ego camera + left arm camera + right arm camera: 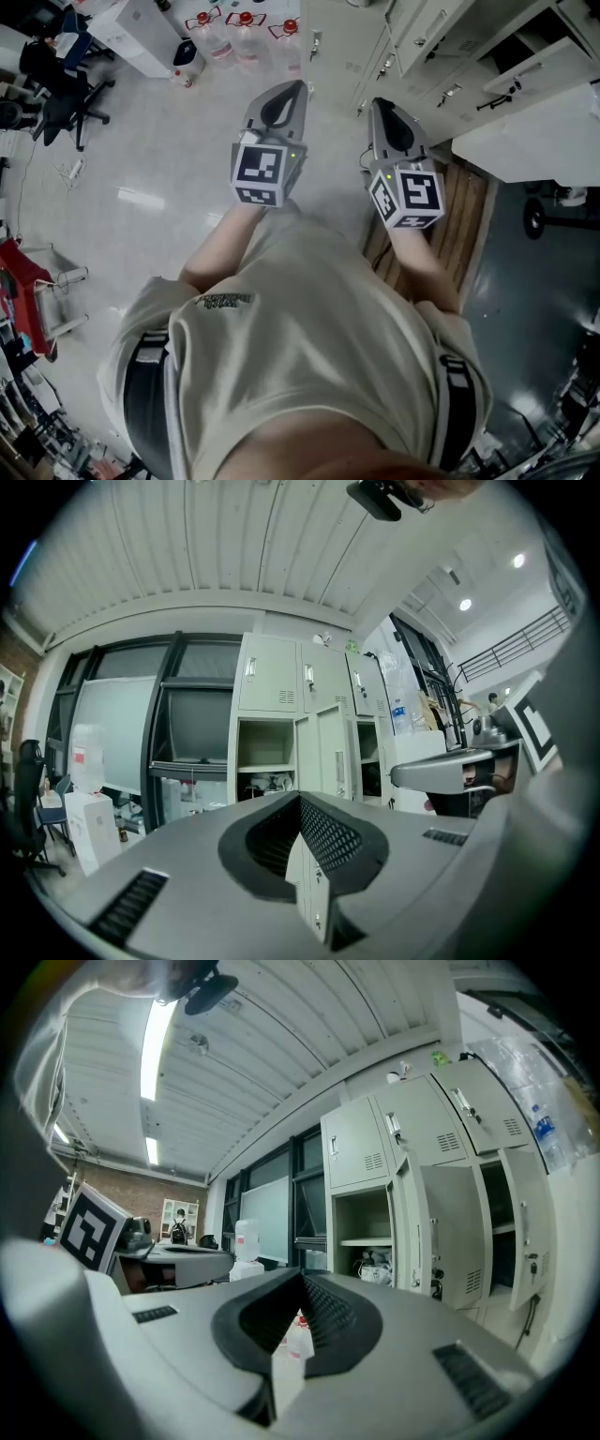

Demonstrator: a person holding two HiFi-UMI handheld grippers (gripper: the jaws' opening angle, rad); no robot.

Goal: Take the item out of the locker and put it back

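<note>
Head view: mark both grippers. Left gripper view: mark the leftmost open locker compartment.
left gripper [298, 90], head view, at the tips of its closed jaws.
right gripper [378, 105], head view, at the tips of its closed jaws.
open locker compartment [265, 742], left gripper view, on its back wall above the shelf.

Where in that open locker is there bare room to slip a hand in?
The upper bay of the open locker, between its top and the shelf board, looks bare. Under the board it is crowded: a pale bundle sits there.
</note>
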